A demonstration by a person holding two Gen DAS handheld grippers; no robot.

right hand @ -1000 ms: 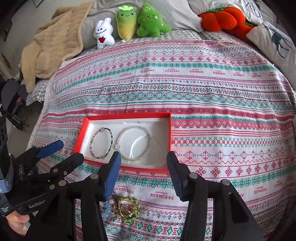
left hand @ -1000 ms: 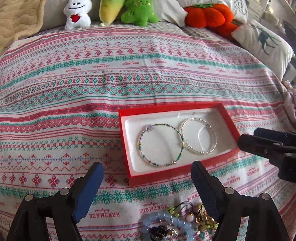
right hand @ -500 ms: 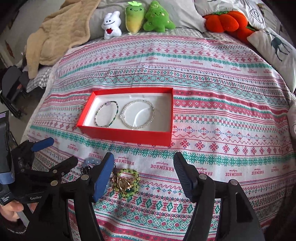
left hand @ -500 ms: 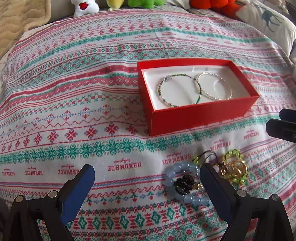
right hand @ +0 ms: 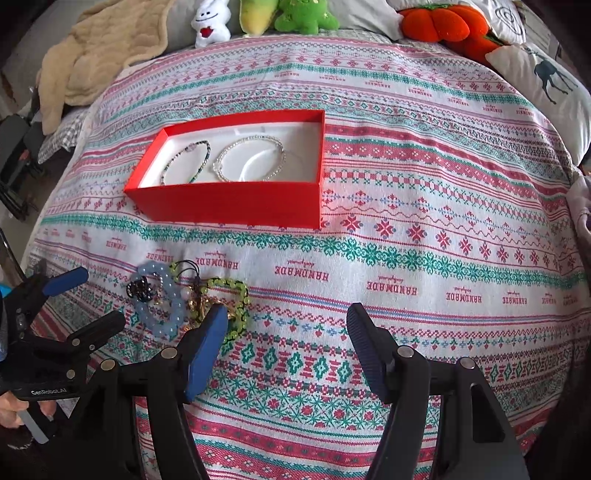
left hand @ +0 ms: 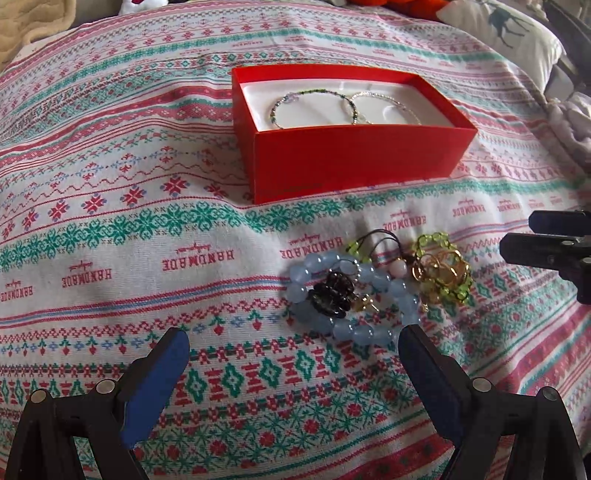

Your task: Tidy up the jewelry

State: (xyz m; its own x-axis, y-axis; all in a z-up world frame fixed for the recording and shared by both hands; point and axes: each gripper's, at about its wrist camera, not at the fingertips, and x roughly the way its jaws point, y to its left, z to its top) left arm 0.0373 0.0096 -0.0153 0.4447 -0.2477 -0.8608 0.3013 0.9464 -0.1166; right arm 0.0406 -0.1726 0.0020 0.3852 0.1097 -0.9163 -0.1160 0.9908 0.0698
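A red box (left hand: 354, 162) with a white lining stands on the patterned bedspread. It holds a green beaded bracelet (left hand: 314, 92) and a silver bracelet (left hand: 384, 98). In front of the box lies a tangled pile: a pale blue bead bracelet (left hand: 306, 293), a black piece (left hand: 330, 293) and a yellow-green bead bracelet (left hand: 443, 273) with gold rings. My left gripper (left hand: 291, 338) is open just before the blue bracelet, its right finger beside it. My right gripper (right hand: 288, 314) is open and empty, with its left finger over the pile's right edge near the yellow-green bracelet (right hand: 242, 291).
Plush toys (right hand: 210, 22), an orange pumpkin plush (right hand: 443, 22) and a deer pillow (right hand: 546, 81) line the far end of the bed. A beige blanket (right hand: 92, 55) lies at the far left. A hand (right hand: 11, 410) holds the left gripper (right hand: 101, 297) by the bed's left edge.
Both grippers have come down and back toward the near side, so the box now sits farther off and the jewelry pile is in full view. Both pairs of jaws stand a little wider.
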